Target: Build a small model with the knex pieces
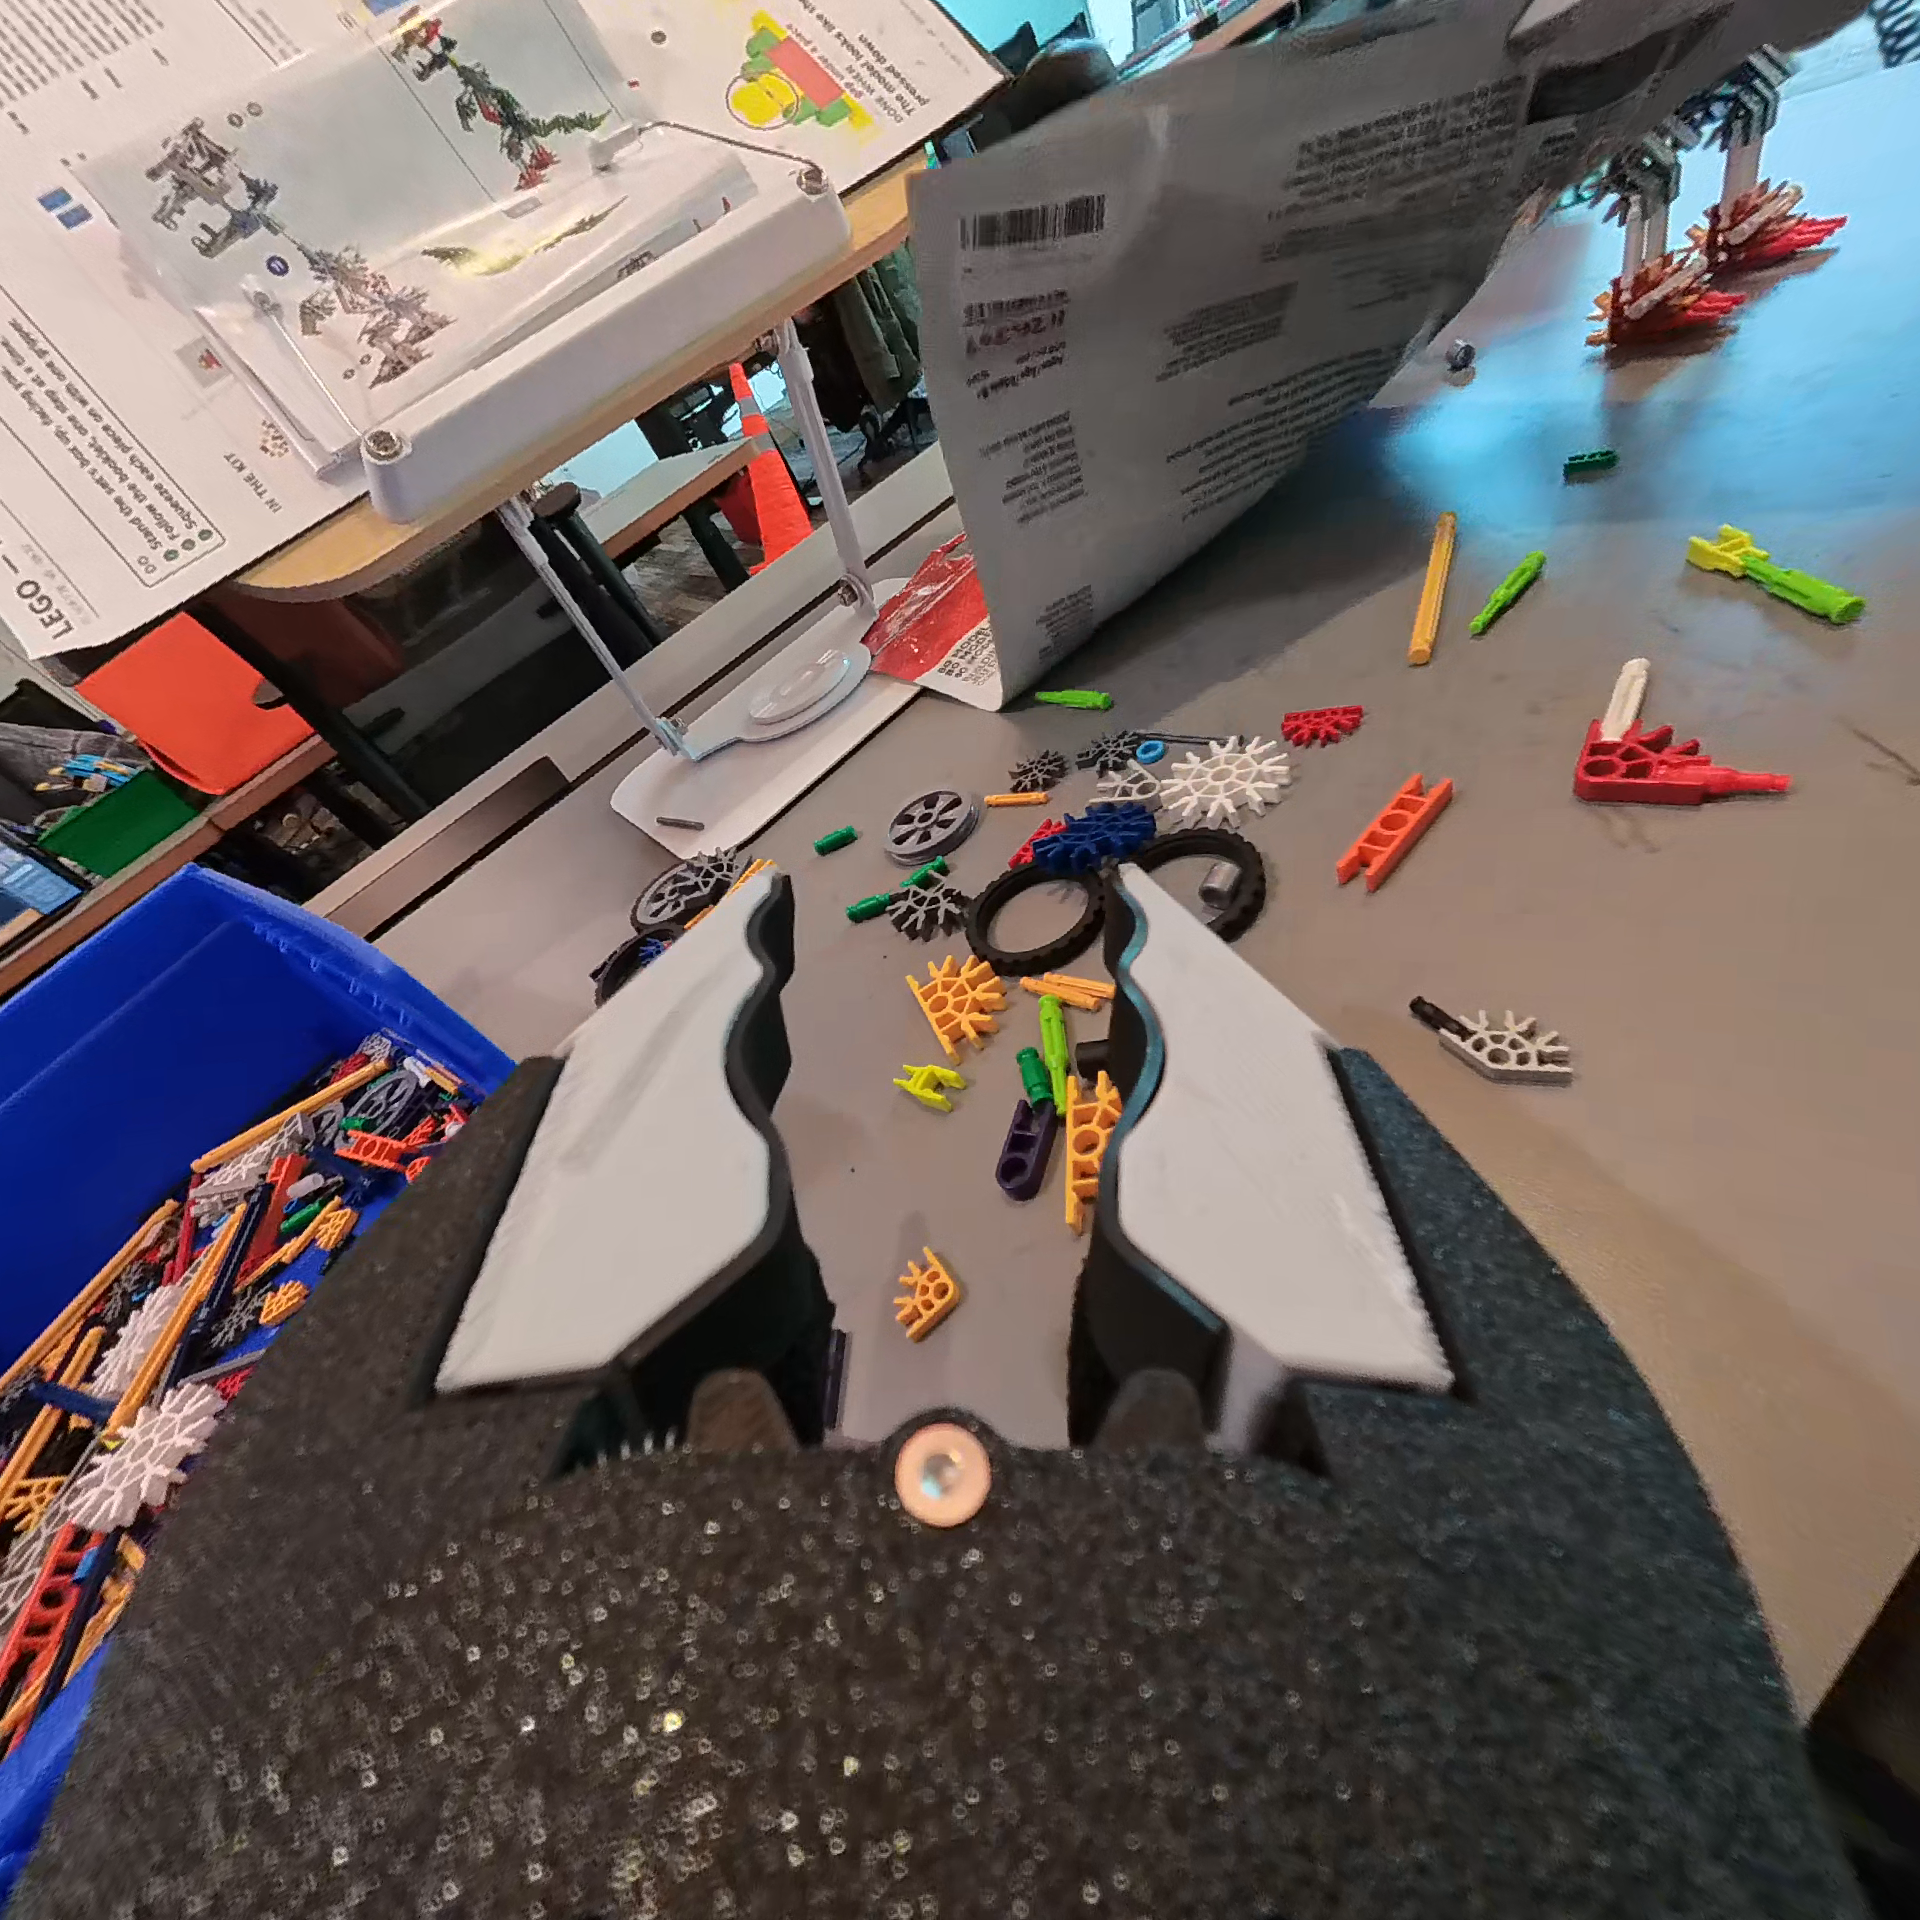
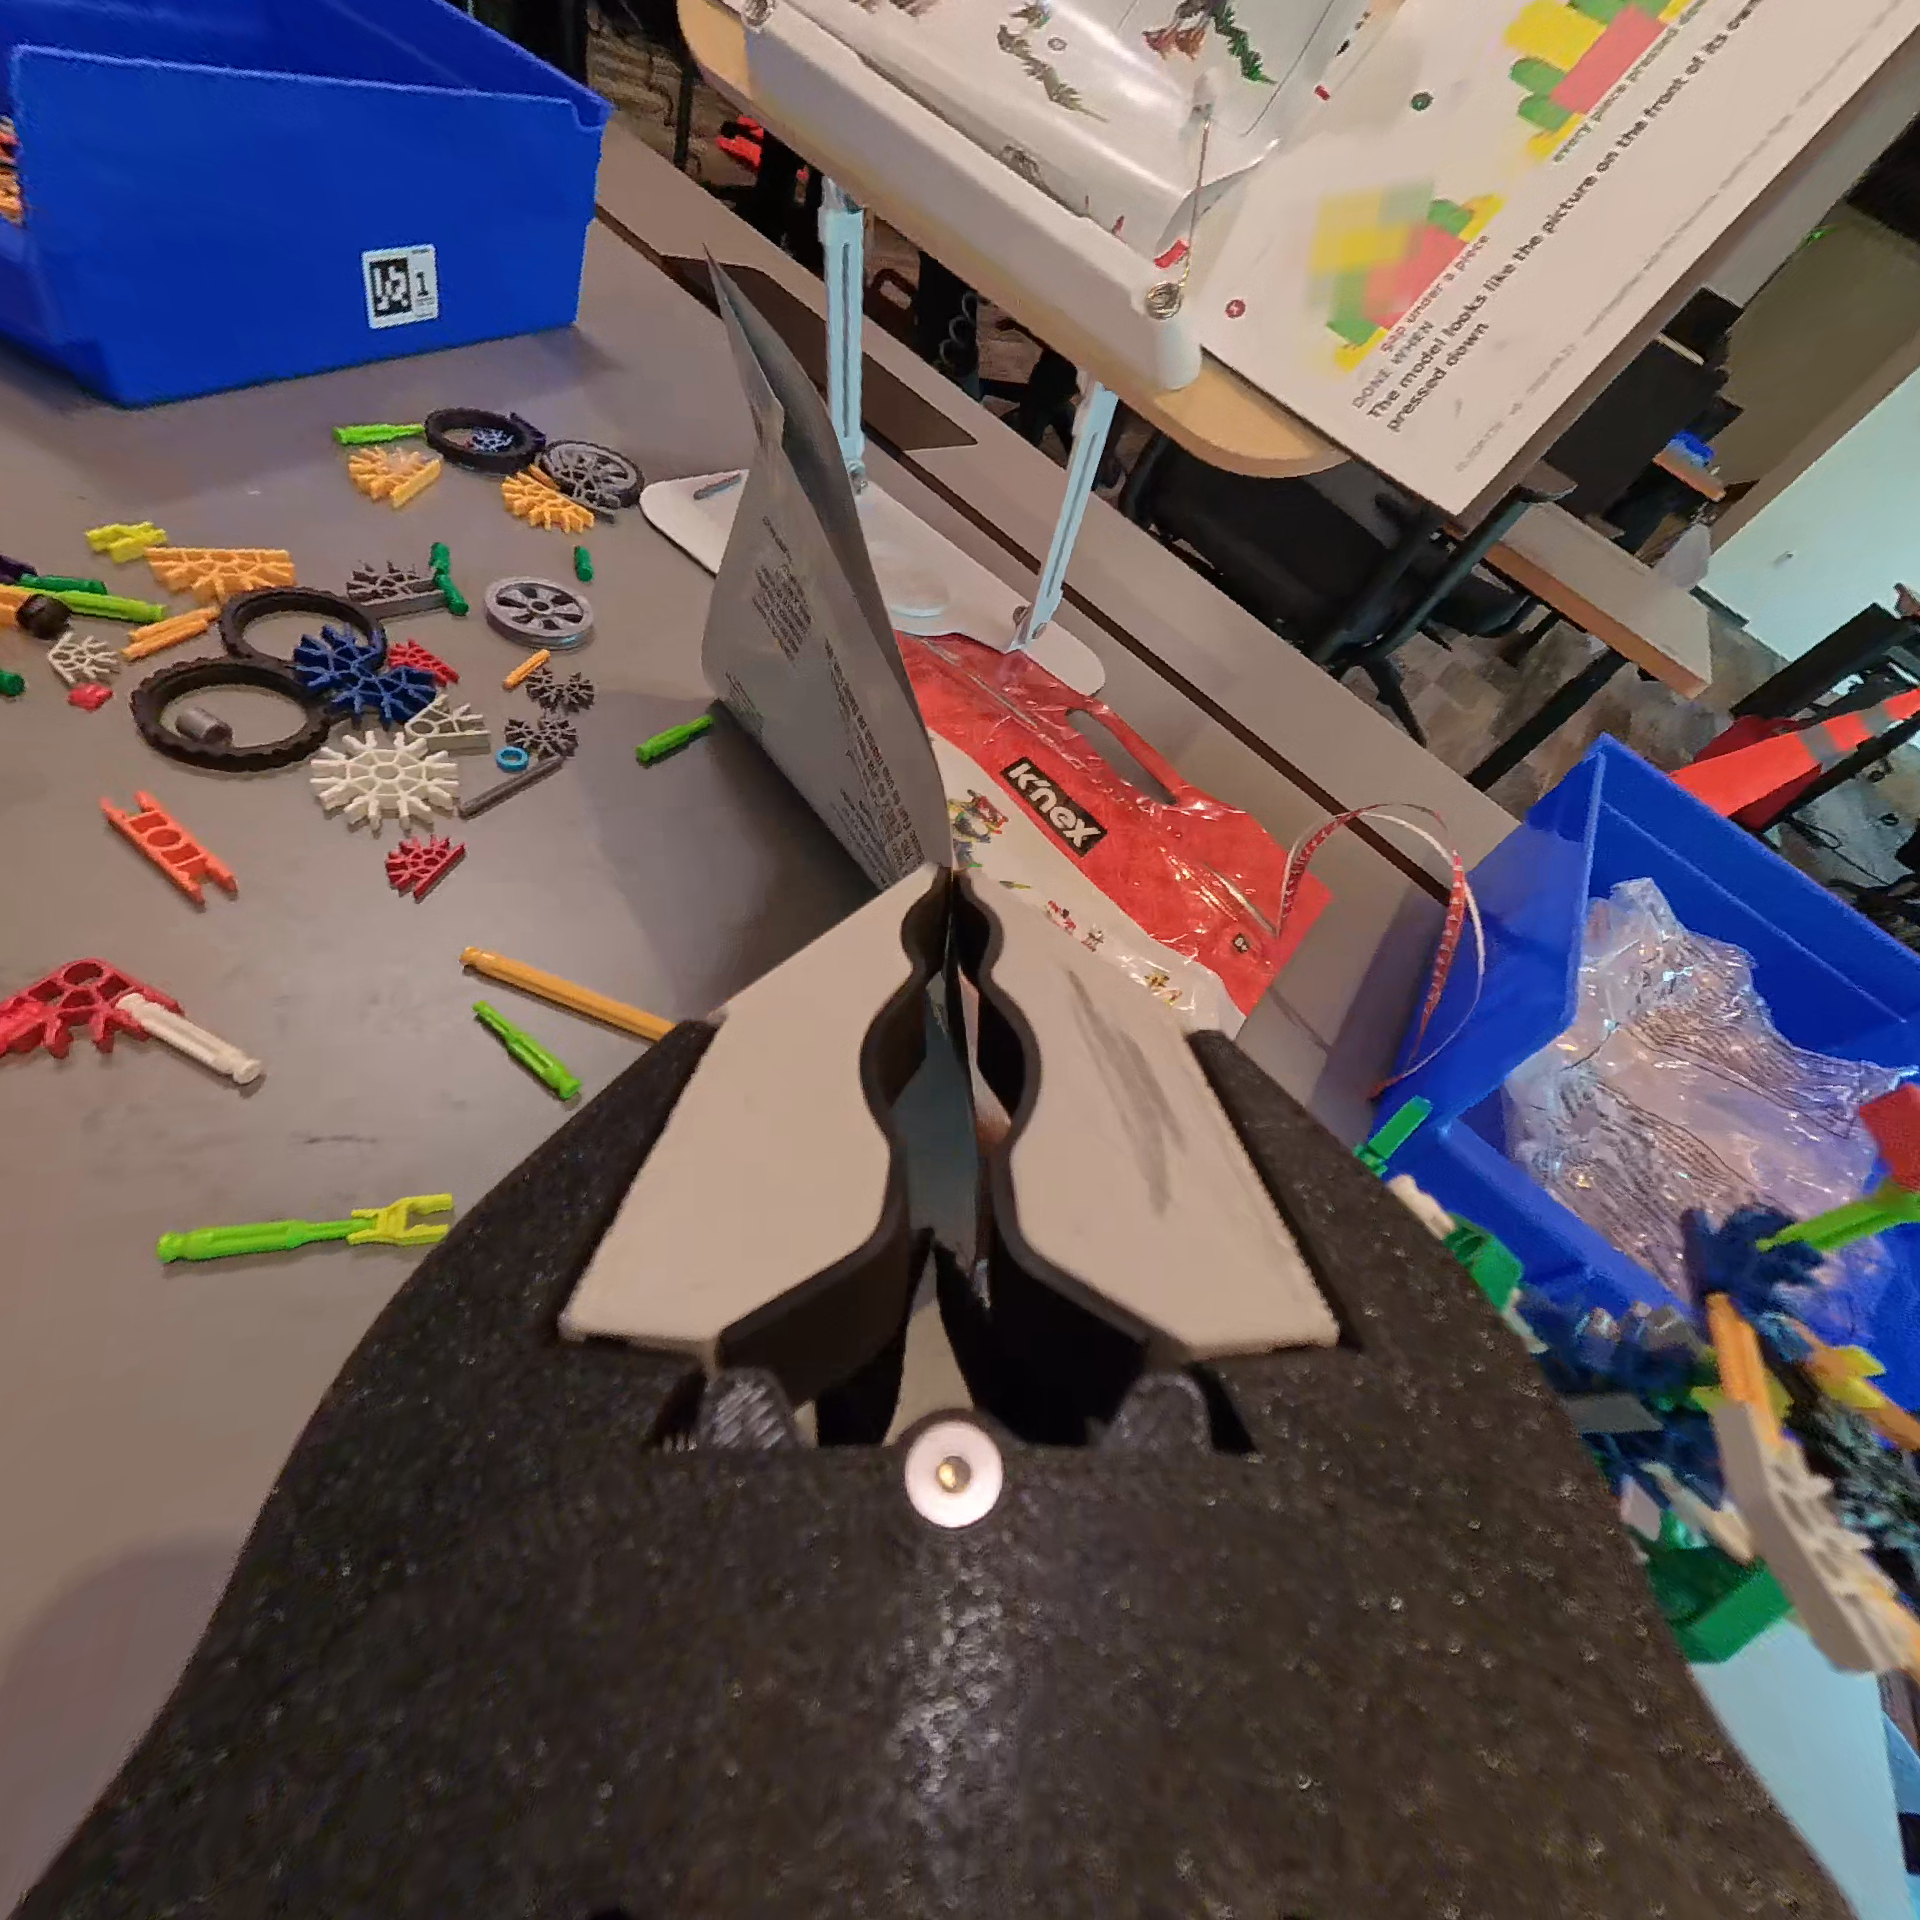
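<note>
My right gripper point(image 2: 951, 883) is shut on a grey printed sheet point(image 2: 821, 665), pinching its edge and holding it upright above the table; the sheet also shows in the left wrist view point(image 1: 1195, 364), lifted at the far side. My left gripper point(image 1: 951, 904) is open and empty, low over a scatter of small plastic building pieces: black tyre rings point(image 1: 1039, 920), an orange connector point(image 1: 956, 1003), a green rod point(image 1: 1051, 1039) and a blue snowflake connector point(image 1: 1096, 836). Under the sheet lies a red plastic bag point(image 2: 1122, 831).
A blue bin point(image 1: 156, 1039) full of rods and connectors stands left of my left gripper. A white stand point(image 1: 758, 707) holds an instruction page point(image 1: 343, 239). A second blue bin point(image 2: 1683, 1039) holds clear plastic. A built model point(image 2: 1766, 1455) is at right. Loose pieces lie across the grey table point(image 1: 1558, 1039). My hands' fingertips stand some 30 cm from each other. The orange connector point(image 1: 956, 1003) is about 8 cm from my left fingertips and 30 cm from my right. It turns up in the right wrist view point(image 2: 213, 563) as well.
</note>
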Tool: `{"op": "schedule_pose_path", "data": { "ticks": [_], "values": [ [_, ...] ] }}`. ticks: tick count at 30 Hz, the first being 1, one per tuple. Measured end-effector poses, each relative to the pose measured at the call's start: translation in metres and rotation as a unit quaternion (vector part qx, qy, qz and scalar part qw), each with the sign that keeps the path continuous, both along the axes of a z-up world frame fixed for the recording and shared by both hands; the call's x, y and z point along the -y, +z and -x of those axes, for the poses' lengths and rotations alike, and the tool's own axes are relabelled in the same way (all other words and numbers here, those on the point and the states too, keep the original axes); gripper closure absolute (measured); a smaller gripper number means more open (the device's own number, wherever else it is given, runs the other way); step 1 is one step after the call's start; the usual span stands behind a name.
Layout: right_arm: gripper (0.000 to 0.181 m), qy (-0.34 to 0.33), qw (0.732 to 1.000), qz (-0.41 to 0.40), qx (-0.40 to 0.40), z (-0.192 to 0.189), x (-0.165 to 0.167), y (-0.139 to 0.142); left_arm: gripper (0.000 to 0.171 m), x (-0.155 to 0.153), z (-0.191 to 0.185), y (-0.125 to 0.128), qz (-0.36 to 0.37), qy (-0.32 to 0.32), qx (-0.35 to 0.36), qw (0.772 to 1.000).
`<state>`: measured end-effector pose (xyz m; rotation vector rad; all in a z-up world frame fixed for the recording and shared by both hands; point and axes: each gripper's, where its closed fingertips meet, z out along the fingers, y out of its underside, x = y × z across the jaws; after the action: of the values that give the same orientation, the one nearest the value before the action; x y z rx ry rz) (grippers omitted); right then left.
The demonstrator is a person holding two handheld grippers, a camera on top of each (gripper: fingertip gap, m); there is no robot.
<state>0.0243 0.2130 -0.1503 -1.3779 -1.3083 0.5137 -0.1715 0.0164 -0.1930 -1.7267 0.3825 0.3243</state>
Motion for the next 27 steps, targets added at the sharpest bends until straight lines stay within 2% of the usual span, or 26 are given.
{"op": "schedule_pose_path", "data": {
  "ticks": [4,8,10,12,14,15,17,19,22,23,25,27],
  "values": [
    [0.181,-0.012,1.000,0.007,-0.002,0.000,-0.010,0.001,0.114,0.000,-0.002,0.000,-0.003,-0.001,-0.012,1.000],
    [0.181,-0.009,1.000,0.025,0.014,-0.001,-0.014,-0.011,0.116,-0.001,-0.003,0.004,-0.003,-0.008,0.003,1.000],
    [0.181,0.000,1.000,0.019,0.018,-0.001,-0.011,-0.014,0.118,-0.008,-0.024,0.017,-0.001,-0.051,0.023,0.998],
    [0.181,0.009,0.999,0.014,0.033,-0.001,-0.008,-0.019,0.125,-0.025,-0.058,0.032,0.014,-0.102,-0.008,0.995],
    [0.181,0.022,0.999,0.018,0.042,-0.001,-0.003,-0.023,0.114,-0.053,-0.079,0.052,0.000,-0.106,-0.076,0.991],
    [0.181,0.028,0.998,0.021,0.048,0.000,-0.001,-0.024,0.112,-0.069,-0.089,0.054,0.010,-0.117,-0.109,0.987],
    [0.181,0.038,0.997,0.025,0.058,0.000,0.002,-0.028,0.093,-0.104,-0.092,0.049,0.043,-0.115,-0.168,0.978],
    [0.181,0.049,0.996,0.026,0.064,0.000,0.005,-0.029,0.094,-0.135,-0.083,0.039,0.074,-0.116,-0.222,0.965],
    [0.181,0.063,0.995,0.031,0.066,-0.002,0.007,-0.028,0.109,-0.161,-0.070,0.028,0.101,-0.115,-0.289,0.945],
    [0.181,0.064,0.995,0.032,0.065,-0.002,0.006,-0.027,0.130,-0.165,-0.070,0.025,0.107,-0.126,-0.287,0.943],
    [0.176,0.066,0.995,0.036,0.070,-0.001,0.006,-0.028,0.161,-0.166,-0.075,0.017,0.131,-0.157,-0.260,0.944],
    [0.162,0.051,0.996,0.037,0.067,-0.002,0.003,-0.027,0.169,-0.168,-0.073,0.011,0.150,-0.166,-0.246,0.943]
  ]
}}
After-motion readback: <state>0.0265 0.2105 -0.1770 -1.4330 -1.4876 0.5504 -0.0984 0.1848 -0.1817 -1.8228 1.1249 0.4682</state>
